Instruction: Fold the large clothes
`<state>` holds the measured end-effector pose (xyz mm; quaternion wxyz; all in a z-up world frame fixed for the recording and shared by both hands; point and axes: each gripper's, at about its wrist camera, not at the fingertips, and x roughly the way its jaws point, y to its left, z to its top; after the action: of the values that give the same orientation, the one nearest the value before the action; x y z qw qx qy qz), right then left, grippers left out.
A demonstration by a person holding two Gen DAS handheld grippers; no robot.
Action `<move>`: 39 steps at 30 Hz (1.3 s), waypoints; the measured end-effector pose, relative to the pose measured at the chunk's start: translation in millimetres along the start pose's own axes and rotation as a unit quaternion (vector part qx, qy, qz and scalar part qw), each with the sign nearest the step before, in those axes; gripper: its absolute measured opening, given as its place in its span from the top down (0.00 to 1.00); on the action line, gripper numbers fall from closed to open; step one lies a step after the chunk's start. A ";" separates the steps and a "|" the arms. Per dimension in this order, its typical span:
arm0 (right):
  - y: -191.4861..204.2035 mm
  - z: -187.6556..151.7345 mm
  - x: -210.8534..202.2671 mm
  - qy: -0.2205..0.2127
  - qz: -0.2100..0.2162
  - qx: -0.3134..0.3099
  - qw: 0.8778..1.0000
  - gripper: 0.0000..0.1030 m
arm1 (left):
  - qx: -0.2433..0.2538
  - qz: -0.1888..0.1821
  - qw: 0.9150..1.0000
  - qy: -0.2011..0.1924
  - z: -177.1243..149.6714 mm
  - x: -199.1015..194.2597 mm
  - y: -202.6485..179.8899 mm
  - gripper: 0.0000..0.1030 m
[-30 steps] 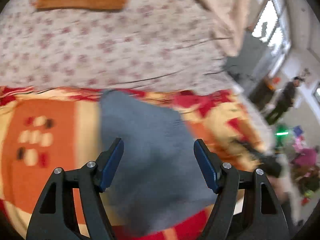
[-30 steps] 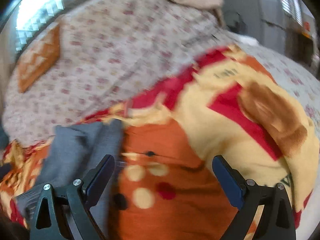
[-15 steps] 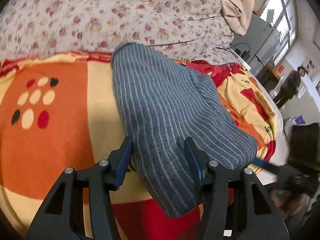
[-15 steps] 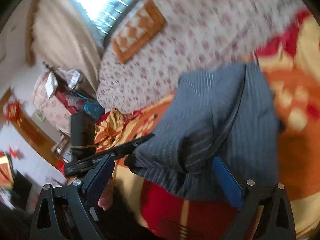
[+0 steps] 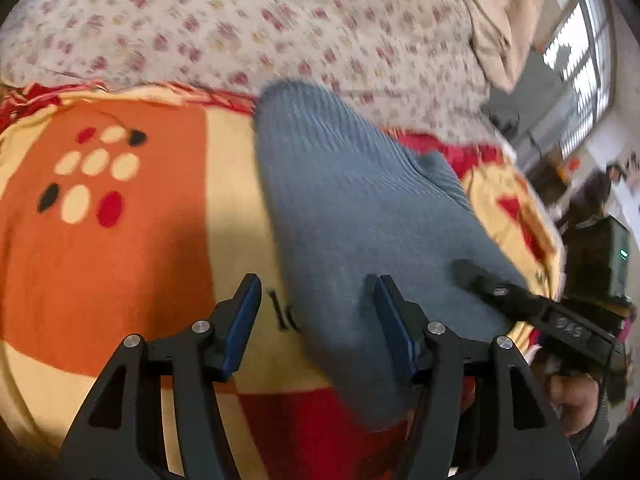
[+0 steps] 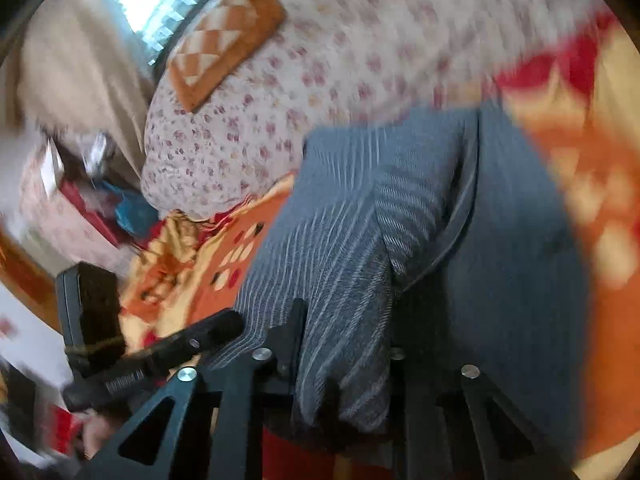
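Observation:
A grey-blue striped garment (image 5: 352,200) lies folded lengthwise on an orange, yellow and red blanket (image 5: 100,260). My left gripper (image 5: 316,316) hovers at the garment's near end. Its jaws are opening and straddle the cloth's left edge, and the pads do not press on it. My right gripper (image 6: 344,344) is at the garment's (image 6: 500,240) near corner. Its jaws are closing, and a bunched fold of striped cloth is pinched between them. The far finger is hidden behind that fold. The right gripper's black finger (image 5: 480,280) also shows in the left wrist view, on the cloth's right edge.
The blanket lies over a floral bedsheet (image 5: 240,32) that runs to the back. On the sheet rests an orange patterned mat (image 6: 224,40). Beige fabric (image 5: 492,12) is heaped at the far right near a window (image 5: 584,40). A person (image 5: 596,192) stands beyond the bed.
The right gripper swung from the blanket over to the garment's near corner and closed from wide open onto a fold. The left gripper sank toward the cloth, and its jaws narrowed.

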<state>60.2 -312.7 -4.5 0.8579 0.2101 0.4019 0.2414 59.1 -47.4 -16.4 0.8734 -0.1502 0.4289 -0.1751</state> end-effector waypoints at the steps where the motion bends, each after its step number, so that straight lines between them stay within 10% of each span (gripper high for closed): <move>1: -0.2 6.8 -9.2 -0.008 -0.011 -0.012 1.000 0.82 | -0.008 -0.003 1.000 -0.016 2.6 -5.5 2.5 0.43; 9: -78.9 13.3 -15.9 0.051 -0.019 0.083 0.995 0.82 | 0.052 -0.073 0.995 -0.053 8.0 -18.6 -32.0 0.43; 15: -88.9 10.3 -21.8 0.035 -0.007 0.106 0.994 0.82 | 0.183 -0.140 0.970 -0.074 -7.6 -30.3 -83.4 0.46; 17: -86.4 10.8 -23.3 0.032 -0.011 0.101 0.994 0.82 | 0.216 -0.126 0.968 -0.018 -14.9 -12.1 -90.3 0.77; 20: -80.8 10.2 -22.9 0.033 -0.031 0.082 0.996 0.82 | 0.232 -0.073 0.967 0.081 -36.0 28.1 -83.0 0.80; 29: -62.7 8.8 -31.5 0.030 -0.059 0.043 0.997 0.79 | 0.215 -0.085 0.971 0.066 -39.6 30.8 -75.6 0.79; 36: -7.6 19.5 -99.1 -0.139 -0.136 -0.035 0.980 0.77 | 0.213 -0.084 0.971 0.066 -39.2 28.5 -76.8 0.79; 39: 24.3 34.4 -78.0 -0.112 -0.132 -0.114 0.978 0.76 | 0.219 -0.080 0.970 0.065 -41.3 27.4 -78.4 0.79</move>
<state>37.8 -344.6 75.1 0.9400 0.0816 0.2974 0.1458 27.8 -134.1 -27.4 0.8386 0.0224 0.4223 -0.3434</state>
